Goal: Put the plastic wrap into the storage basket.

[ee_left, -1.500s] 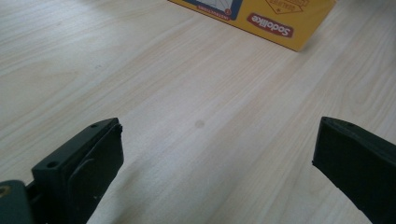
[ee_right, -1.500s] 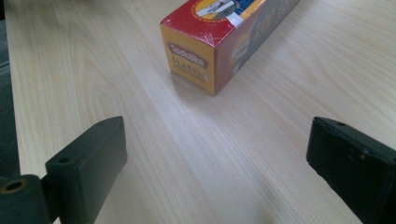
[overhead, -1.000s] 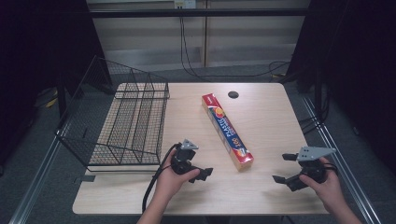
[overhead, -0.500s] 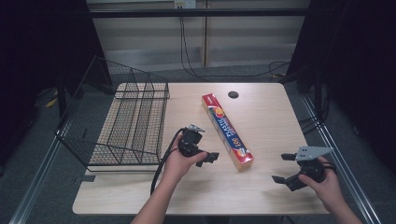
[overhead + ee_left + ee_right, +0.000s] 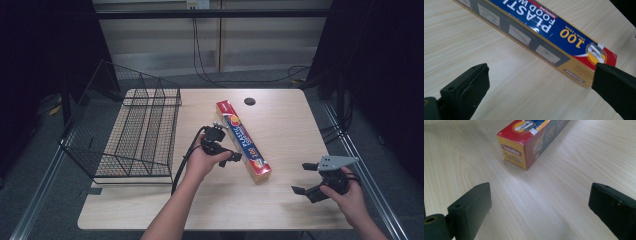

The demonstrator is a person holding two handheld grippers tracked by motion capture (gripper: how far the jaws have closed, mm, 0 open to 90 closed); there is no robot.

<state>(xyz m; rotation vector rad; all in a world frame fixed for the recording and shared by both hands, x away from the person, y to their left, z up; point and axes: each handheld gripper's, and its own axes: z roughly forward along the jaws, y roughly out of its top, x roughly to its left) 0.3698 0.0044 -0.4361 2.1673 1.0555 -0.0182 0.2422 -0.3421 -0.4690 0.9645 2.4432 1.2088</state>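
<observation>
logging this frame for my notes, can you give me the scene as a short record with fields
work in hand: reaching for the plastic food wrap box
box state: lying flat on the wooden table, untouched
left hand-held gripper: open, jaws apart beside the box's long side, close to it
right hand-held gripper: open, apart from the box, facing its near end
wire basket: at the table's left edge, nothing visible inside
other: dark round hole in the tabletop beyond the box
</observation>
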